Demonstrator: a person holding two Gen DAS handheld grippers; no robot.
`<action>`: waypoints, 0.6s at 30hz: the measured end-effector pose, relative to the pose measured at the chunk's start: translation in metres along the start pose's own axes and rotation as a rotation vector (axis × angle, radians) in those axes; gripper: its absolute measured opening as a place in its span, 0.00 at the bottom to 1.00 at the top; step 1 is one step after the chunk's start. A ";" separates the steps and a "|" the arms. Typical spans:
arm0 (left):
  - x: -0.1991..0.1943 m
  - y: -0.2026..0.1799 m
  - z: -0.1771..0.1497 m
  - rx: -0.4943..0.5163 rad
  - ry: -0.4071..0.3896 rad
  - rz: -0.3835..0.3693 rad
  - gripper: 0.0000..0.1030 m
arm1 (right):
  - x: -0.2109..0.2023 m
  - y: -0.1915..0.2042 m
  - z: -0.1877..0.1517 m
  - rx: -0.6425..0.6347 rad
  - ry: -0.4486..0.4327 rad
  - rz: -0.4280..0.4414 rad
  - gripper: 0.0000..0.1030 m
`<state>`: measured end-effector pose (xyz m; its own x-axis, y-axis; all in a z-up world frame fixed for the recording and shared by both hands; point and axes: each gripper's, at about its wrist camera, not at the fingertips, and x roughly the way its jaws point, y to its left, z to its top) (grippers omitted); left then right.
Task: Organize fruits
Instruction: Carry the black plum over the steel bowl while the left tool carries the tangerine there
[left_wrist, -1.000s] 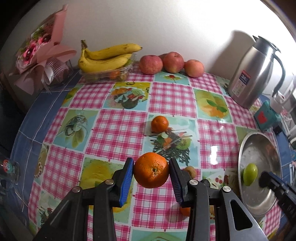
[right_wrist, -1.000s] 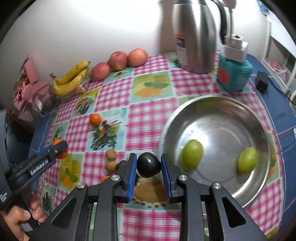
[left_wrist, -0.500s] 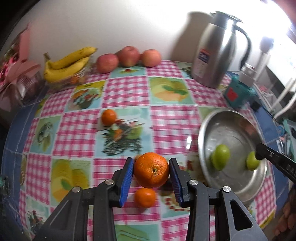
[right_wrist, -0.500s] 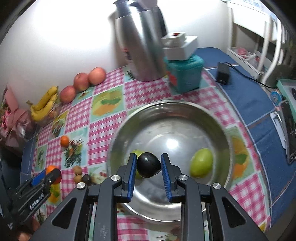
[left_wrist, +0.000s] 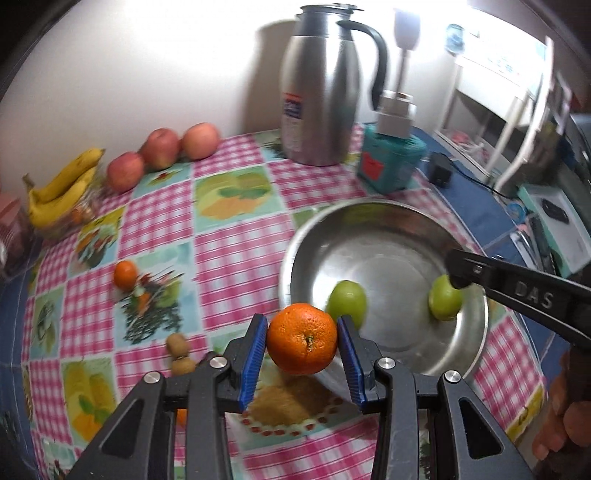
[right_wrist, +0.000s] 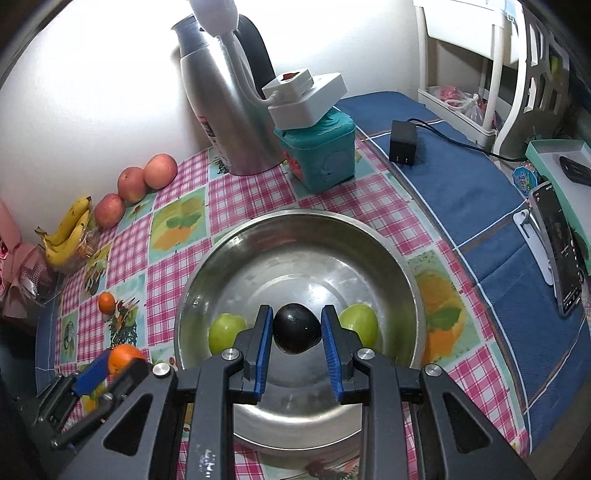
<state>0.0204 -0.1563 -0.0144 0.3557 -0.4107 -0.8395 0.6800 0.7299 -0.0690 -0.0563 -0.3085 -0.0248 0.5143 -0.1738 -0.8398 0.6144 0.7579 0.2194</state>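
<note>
My left gripper (left_wrist: 302, 345) is shut on an orange (left_wrist: 302, 343) and holds it in the air at the near left rim of the steel bowl (left_wrist: 376, 229). My right gripper (right_wrist: 297, 330) is shut on a dark plum (right_wrist: 296, 328) above the middle of the bowl (right_wrist: 295, 229). Two green fruits (right_wrist: 226, 332) (right_wrist: 360, 325) lie in the bowl. In the right wrist view the left gripper (right_wrist: 110, 367) with its orange (right_wrist: 123, 356) shows at the lower left. A small orange (left_wrist: 125, 274) and two brown kiwis (left_wrist: 179, 352) lie on the checked cloth.
Bananas (left_wrist: 61, 192) and three apples (left_wrist: 160, 147) line the far wall. A steel jug (left_wrist: 319, 92) and a teal box (left_wrist: 391, 162) stand behind the bowl. A black adapter (right_wrist: 403, 147) and a phone (right_wrist: 559, 254) lie on the blue cloth at right.
Both grippers have swung right with their fruits. The left one has come from mid-table to the bowl's rim; the right one has gone from the bowl's near edge to over its middle.
</note>
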 end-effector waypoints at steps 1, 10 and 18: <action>0.002 -0.005 0.000 0.014 -0.002 -0.005 0.40 | 0.000 0.000 0.000 0.000 0.001 0.000 0.27; 0.014 -0.023 -0.006 0.054 0.015 -0.026 0.40 | 0.009 -0.001 -0.004 -0.007 0.045 0.001 0.27; 0.029 -0.031 -0.012 0.082 0.055 -0.021 0.40 | 0.020 -0.002 -0.011 0.000 0.100 0.021 0.27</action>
<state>0.0022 -0.1844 -0.0427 0.3071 -0.3931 -0.8667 0.7380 0.6734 -0.0439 -0.0533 -0.3064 -0.0475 0.4646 -0.0941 -0.8805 0.6039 0.7609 0.2374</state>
